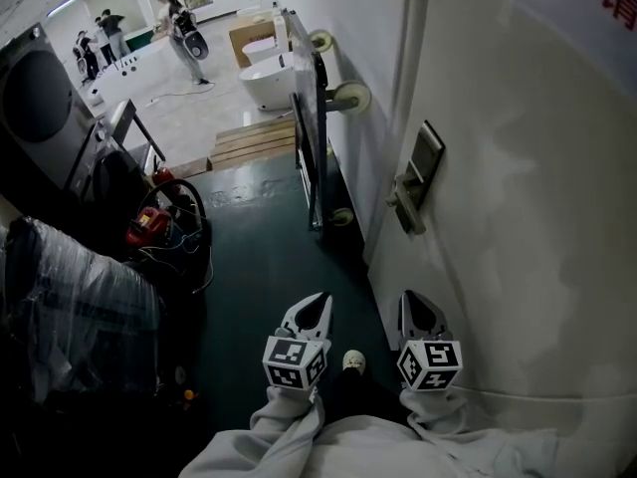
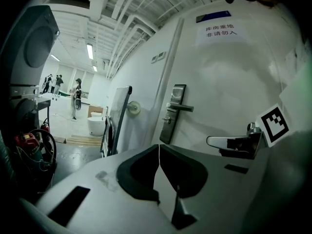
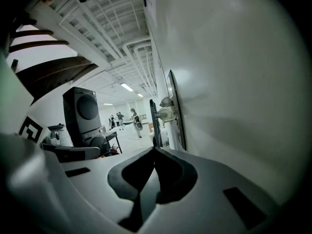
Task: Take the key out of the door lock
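Observation:
The white door (image 1: 518,217) fills the right of the head view. On it sits a dark lock plate with a lever handle (image 1: 416,182). In the left gripper view a small key-like stub (image 2: 167,121) sticks out of the plate (image 2: 174,112) just under the handle; it is too small to make out clearly. My left gripper (image 1: 323,297) and right gripper (image 1: 410,295) hang low and side by side, well short of the lock. Both are shut and empty, as the left gripper view (image 2: 159,146) and the right gripper view (image 3: 154,150) show.
A wheeled panel (image 1: 311,118) leans against the wall just beyond the door. Stacked machines (image 1: 35,98), plastic-wrapped goods (image 1: 70,307) and a red tool with cables (image 1: 149,227) line the left. A bathtub (image 1: 269,83), a wooden pallet (image 1: 254,142) and people (image 1: 179,28) are farther off.

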### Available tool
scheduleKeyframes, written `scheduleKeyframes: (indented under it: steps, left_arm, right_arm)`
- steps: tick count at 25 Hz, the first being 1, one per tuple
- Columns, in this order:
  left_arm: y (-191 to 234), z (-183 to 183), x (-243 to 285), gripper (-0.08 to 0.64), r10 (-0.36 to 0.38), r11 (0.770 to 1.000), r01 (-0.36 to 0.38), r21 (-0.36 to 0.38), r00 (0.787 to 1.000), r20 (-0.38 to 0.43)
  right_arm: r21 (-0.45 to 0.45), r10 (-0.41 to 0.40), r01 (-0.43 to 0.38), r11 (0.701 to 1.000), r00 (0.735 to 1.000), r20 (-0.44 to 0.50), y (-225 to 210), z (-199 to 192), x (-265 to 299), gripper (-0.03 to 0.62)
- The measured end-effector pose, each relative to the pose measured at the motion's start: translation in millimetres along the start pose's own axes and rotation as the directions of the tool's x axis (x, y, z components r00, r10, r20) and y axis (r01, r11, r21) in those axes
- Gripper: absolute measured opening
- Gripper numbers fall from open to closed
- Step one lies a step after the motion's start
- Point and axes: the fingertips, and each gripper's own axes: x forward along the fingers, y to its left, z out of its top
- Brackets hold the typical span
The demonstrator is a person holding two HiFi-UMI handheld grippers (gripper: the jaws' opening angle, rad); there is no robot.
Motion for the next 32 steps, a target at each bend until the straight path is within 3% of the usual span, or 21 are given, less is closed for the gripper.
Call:
scheduleKeyframes:
  steps: [15,28,32]
  left_arm:
    - [-8.7,13.5,61.5,0.018,-0.069,0.997,0.069,0.02,0.998,-0.002]
    - [-9.6,36.3,97.2,0.018,-0.161,0.986,0.161,0.033,0.987,-0.016]
    - [-10.4,44.4,116.3,0.018,-0.221,0.975,0.221,-0.011,0.975,-0.039]
  right_arm:
    - [0.014,0.022,-0.022,1.0,1.0,-0.011,-13.5,4.2,35.0,0.051]
    - [0.053,-0.051,0.052,0.997,0.999,-0.013,-29.2,8.0,44.8,0.051]
    - [0.066,-0.076,0.077,0.995,0.997,-0.012,-29.4,13.4,54.6,0.051]
